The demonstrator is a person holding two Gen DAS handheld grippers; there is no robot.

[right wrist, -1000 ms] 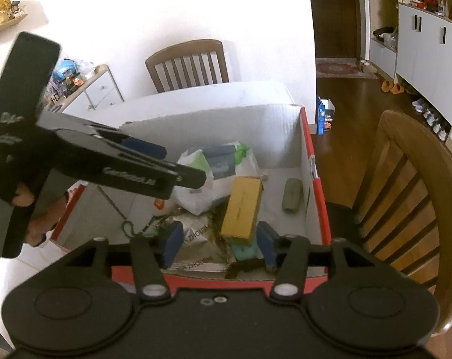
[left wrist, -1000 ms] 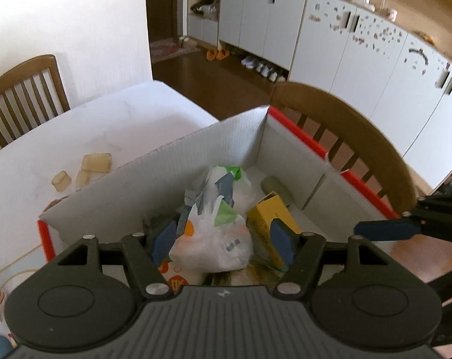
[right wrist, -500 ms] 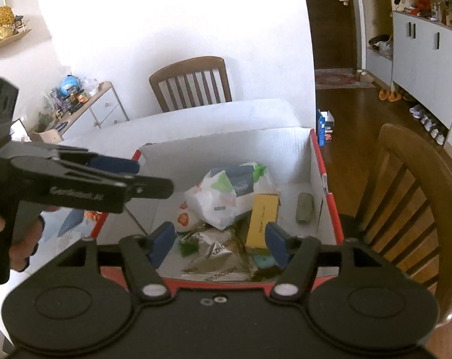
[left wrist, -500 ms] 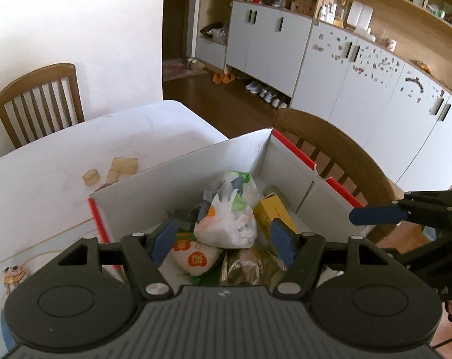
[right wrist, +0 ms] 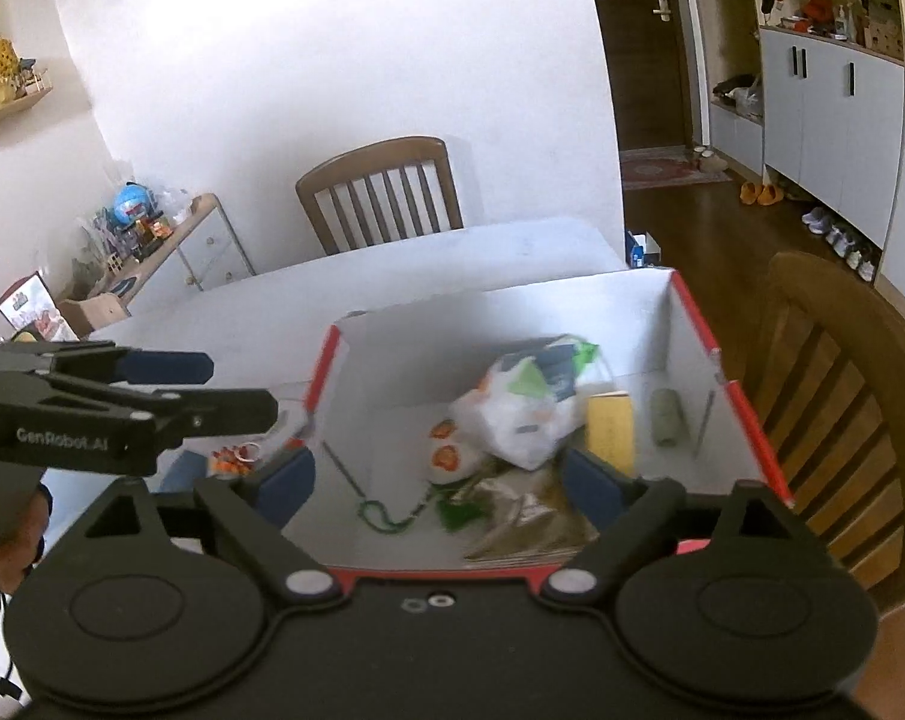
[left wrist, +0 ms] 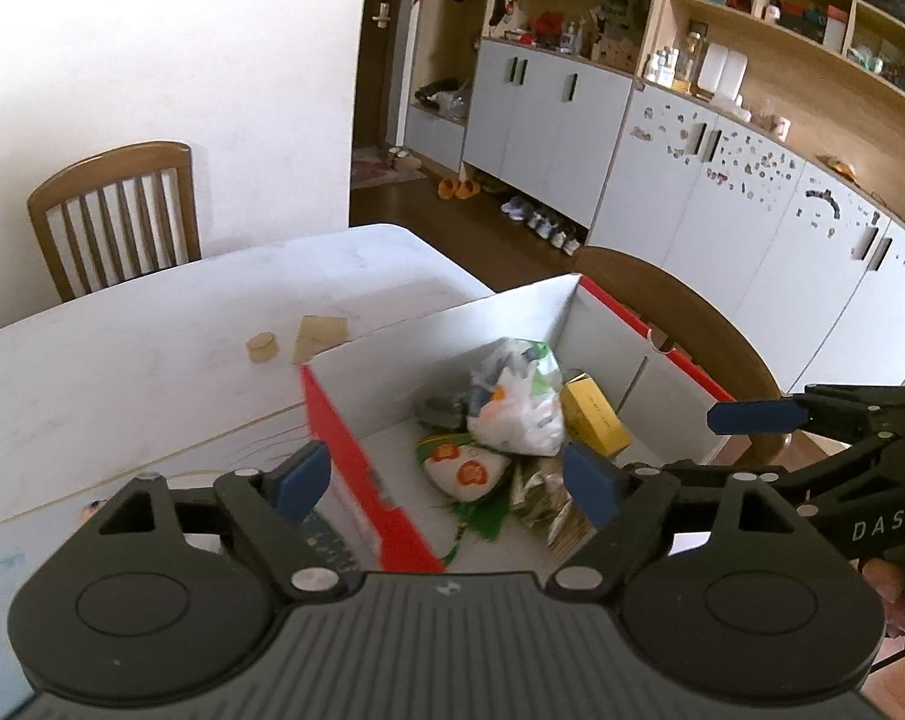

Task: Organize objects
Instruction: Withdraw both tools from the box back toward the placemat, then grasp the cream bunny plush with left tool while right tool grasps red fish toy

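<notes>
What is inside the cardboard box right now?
The cardboard box holds a white plastic bag, a yellow carton, a grey-green roll, a foil packet and a green cord. Anything under the bag is hidden.

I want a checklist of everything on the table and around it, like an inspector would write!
Surface: white table, mostly bare, some faint marks.
Job's things: cardboard box, open top, holding a white plastic bag, a yellow carton, a crinkled foil packet, a green bead string and a grey-green roll.
Clutter: tan pieces on the table beyond the box; small orange bits beside its left wall.
Grippers: left tool and right tool both open, empty, above the box.
Cables: a dark cord at the lower left edge of the right wrist view.
Surroundings: wooden chairs, white cabinets, shoes on the floor.
</notes>
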